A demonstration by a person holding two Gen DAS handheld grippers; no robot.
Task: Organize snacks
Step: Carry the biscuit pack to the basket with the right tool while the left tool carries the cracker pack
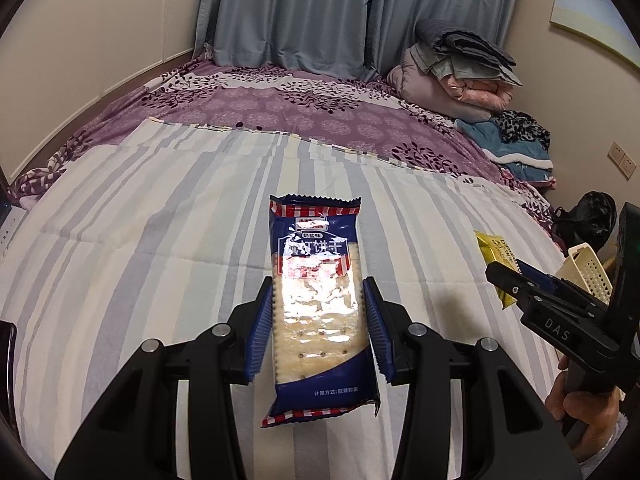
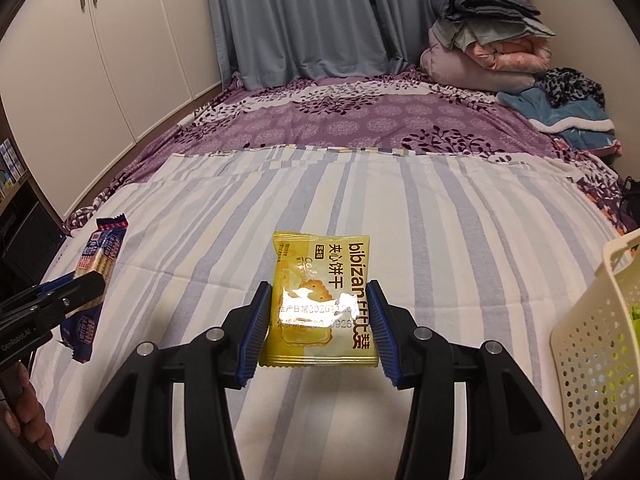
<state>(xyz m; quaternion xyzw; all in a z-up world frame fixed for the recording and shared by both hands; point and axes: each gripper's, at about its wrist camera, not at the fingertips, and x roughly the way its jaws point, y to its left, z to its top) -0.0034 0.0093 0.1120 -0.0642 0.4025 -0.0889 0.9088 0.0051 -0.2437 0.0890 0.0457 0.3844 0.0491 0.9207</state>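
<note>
My left gripper [image 1: 318, 300] is shut on a long blue cracker pack [image 1: 316, 292], held lengthwise above the striped sheet [image 1: 140, 240]. My right gripper [image 2: 318, 304] is shut on a yellow biscuit packet [image 2: 320, 300], also lifted off the bed. Each view catches the other hand: the right gripper [image 1: 504, 276] with the yellow packet [image 1: 494, 254] shows at the right edge of the left wrist view. In the right wrist view, the left gripper [image 2: 86, 284] holds the blue pack [image 2: 100, 256] at the left edge.
A cream perforated basket [image 2: 596, 344] stands at the right of the bed, with something green inside; its rim [image 1: 588, 268] also shows behind the right gripper. Folded quilts [image 2: 484, 40] and clothes [image 2: 568, 108] pile at the far right. White wardrobe doors [image 2: 100, 60] line the left wall.
</note>
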